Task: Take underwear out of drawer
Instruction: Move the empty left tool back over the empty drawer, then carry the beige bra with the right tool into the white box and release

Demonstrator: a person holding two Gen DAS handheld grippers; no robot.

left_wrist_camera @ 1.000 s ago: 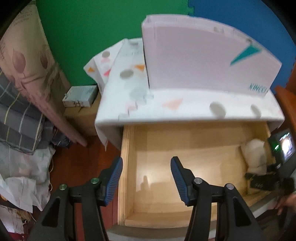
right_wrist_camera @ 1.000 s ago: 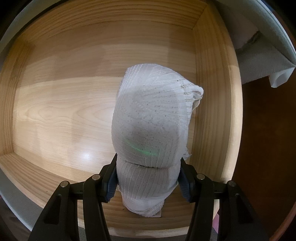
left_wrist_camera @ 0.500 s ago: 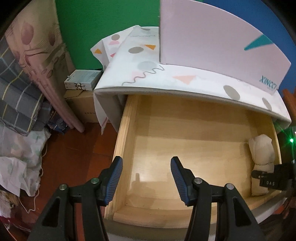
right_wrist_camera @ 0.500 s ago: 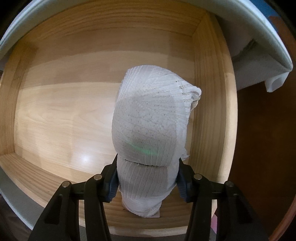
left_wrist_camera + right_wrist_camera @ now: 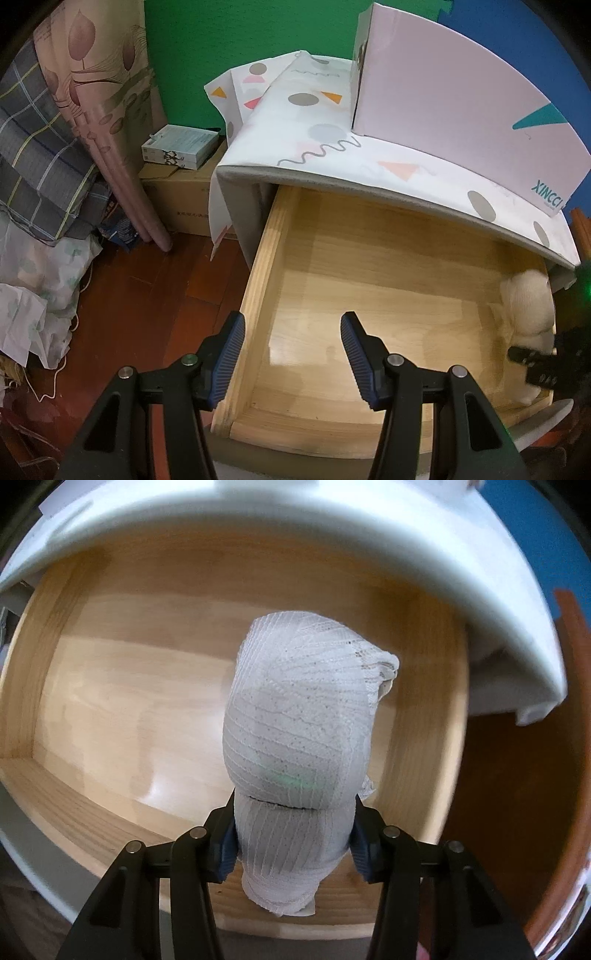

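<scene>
Gripping the white underwear over the open drawer

Hanging at the left, the left claw (image 5: pixel 291 354) is spread wide with nothing between its blue ribbed pads, poised above the left wall of the pale wooden drawer (image 5: pixel 258 280), which is pulled out from under a white patterned worktop (image 5: pixel 317 147). A pink cardboard box (image 5: pixel 454 110) stands on that worktop. Farther right, the right claw (image 5: pixel 293 834) pinches the white ribbed roll of underwear (image 5: pixel 303 738) by its lower part, both pads pressed into the cloth. The roll sits near the drawer's right wall (image 5: pixel 428 738), its folded top pointing toward the back.
</scene>
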